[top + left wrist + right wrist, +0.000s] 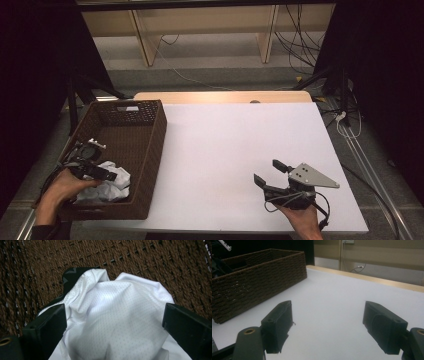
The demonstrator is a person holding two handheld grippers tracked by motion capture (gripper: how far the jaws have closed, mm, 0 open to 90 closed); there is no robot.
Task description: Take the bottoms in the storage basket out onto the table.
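My left gripper is down in the wicker basket, jaws spread wide either side of the white mesh cloth, not clamped on it. The cloth is bunched at the basket's near end, directly between the jaws; no clear long axis. My right gripper is parked agape over the bare white table, well apart from the basket. The left is far nearer.
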